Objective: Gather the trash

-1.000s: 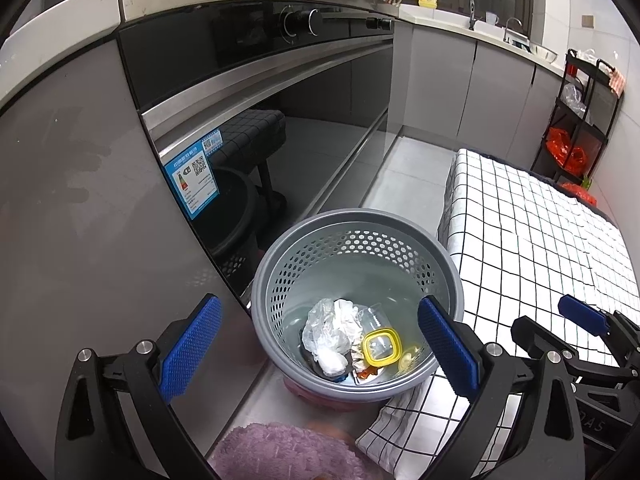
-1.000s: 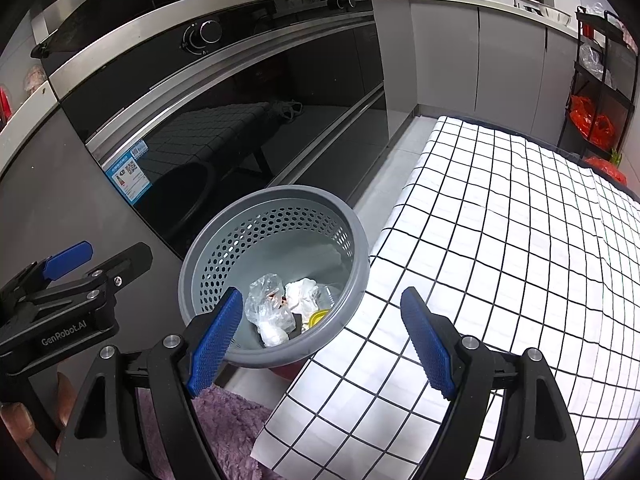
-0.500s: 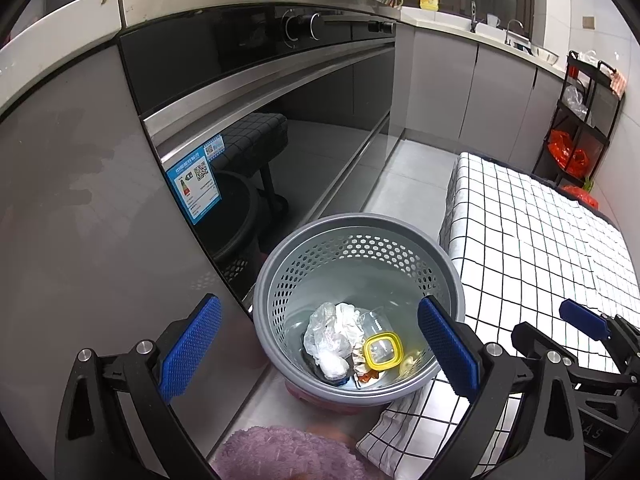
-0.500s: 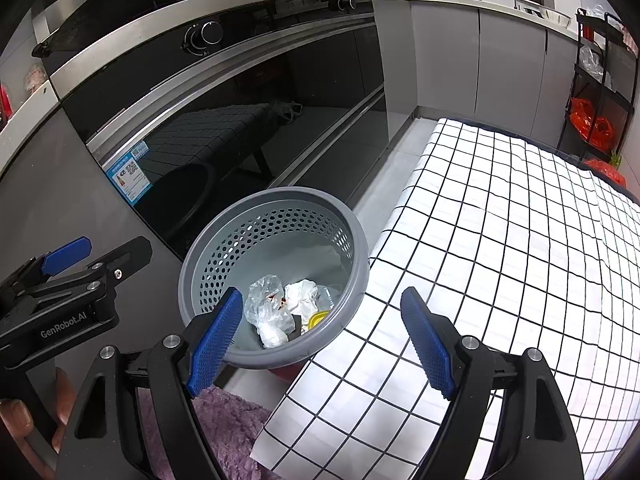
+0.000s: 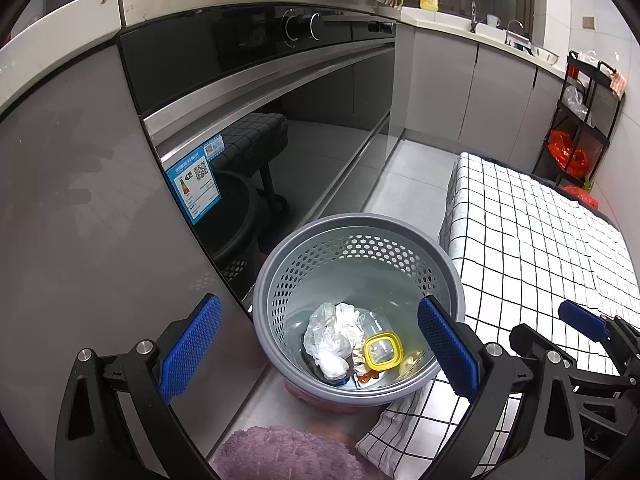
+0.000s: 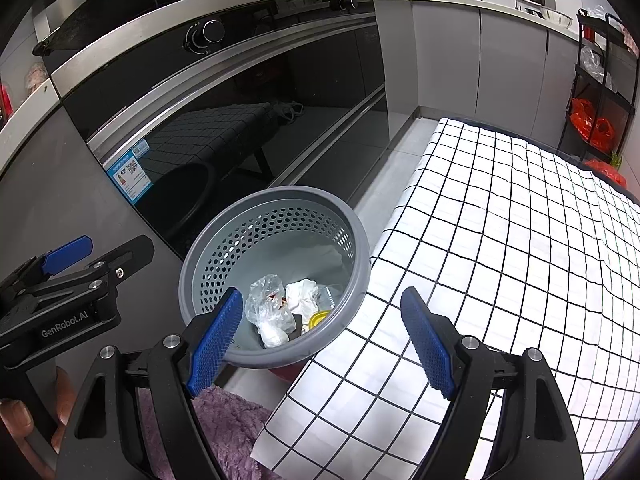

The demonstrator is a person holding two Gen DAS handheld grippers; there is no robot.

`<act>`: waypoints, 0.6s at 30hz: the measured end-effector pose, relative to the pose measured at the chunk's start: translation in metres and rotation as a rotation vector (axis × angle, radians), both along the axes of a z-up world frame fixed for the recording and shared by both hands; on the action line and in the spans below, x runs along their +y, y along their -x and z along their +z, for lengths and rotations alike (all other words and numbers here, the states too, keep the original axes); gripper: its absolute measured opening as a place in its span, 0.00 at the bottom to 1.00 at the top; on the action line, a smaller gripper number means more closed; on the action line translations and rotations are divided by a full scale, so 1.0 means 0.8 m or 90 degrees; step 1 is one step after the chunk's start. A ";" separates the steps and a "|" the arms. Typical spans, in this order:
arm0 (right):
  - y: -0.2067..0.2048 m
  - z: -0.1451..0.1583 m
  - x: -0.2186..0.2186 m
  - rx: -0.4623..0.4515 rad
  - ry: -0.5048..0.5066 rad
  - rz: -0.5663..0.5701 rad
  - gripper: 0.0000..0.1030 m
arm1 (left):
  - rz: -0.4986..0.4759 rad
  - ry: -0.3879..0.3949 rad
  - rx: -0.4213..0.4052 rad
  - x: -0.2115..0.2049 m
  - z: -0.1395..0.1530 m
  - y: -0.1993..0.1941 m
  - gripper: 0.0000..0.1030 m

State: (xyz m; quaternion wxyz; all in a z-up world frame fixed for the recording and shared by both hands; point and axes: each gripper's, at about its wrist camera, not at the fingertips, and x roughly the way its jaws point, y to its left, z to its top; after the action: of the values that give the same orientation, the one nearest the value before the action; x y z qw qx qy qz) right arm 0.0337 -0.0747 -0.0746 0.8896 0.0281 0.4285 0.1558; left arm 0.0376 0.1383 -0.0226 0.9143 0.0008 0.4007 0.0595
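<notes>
Your round grey perforated plastic bin [image 5: 448, 276] stands upright on the floor, mouth up, between the black glass oven front [image 5: 256, 92] on its left and the white black-checked cloth [image 5: 532, 240] on its right; crumpled clear plastic trash [image 5: 330, 338] and a yellow-rimmed square lid [image 5: 383, 351] lie in its bottom; your left gripper [image 5: 318, 344] hangs spread wide above it, holding nothing; your right gripper [image 6: 320, 336] is likewise spread wide and empty, near the bin's right rim
</notes>
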 end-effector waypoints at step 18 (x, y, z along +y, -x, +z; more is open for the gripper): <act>0.000 0.000 0.000 0.000 0.000 0.002 0.75 | 0.001 0.007 0.003 0.003 -0.002 -0.001 0.94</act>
State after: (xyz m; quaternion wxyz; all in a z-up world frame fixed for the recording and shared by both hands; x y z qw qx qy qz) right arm 0.0336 -0.0748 -0.0750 0.8893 0.0273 0.4287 0.1568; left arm 0.0384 0.1407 -0.0240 0.9131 -0.0046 0.4036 0.0581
